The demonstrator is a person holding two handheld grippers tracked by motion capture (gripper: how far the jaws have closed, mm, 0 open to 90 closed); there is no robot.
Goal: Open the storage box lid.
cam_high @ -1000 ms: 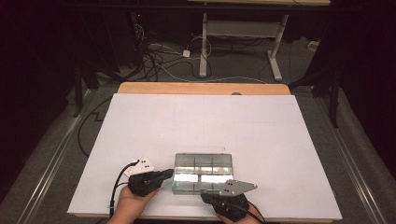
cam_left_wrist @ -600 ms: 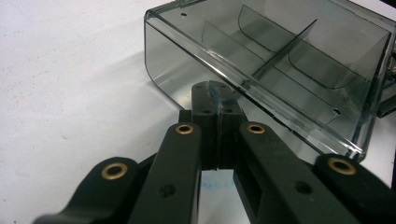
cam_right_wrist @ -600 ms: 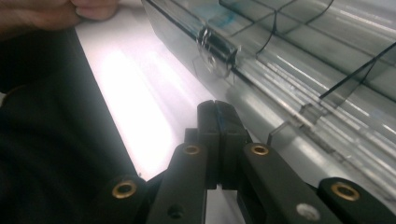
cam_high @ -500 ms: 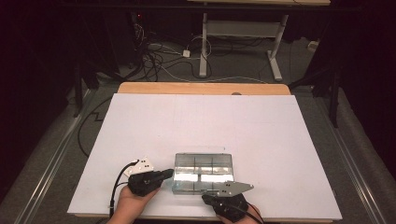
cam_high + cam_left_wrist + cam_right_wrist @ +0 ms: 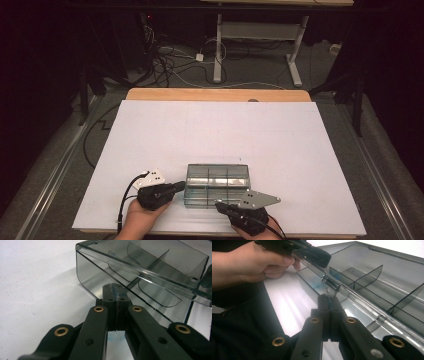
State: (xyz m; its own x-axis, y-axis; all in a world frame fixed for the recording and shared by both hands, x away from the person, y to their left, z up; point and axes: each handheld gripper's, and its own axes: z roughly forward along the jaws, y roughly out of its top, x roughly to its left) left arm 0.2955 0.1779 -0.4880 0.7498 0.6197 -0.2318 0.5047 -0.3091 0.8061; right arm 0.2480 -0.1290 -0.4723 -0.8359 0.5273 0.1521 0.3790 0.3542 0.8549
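High view first: the clear box sits near the front edge of the worktop, about midway between its front corners. Dividers split it into small compartments, and every one I can see into holds nothing. Its clear lid is tilted up from the body along the side near me.

I hold my left hand-held gripper at the box's left end; its jaws are pressed flat together with nothing between them, tips right against the box's lower wall in the left gripper view. My right hand-held gripper lies at the box's front edge, jaws likewise closed on nothing, tips just under the lid's rim by a small metal pin in the right gripper view. That view also shows my left hand with its gripper's tip resting on the lid's edge.

A white sheet covers the worktop, with a strip of wood showing along the far edge. Beyond it the room is dark, with cables strewn on a grey floor and the white legs of a table.
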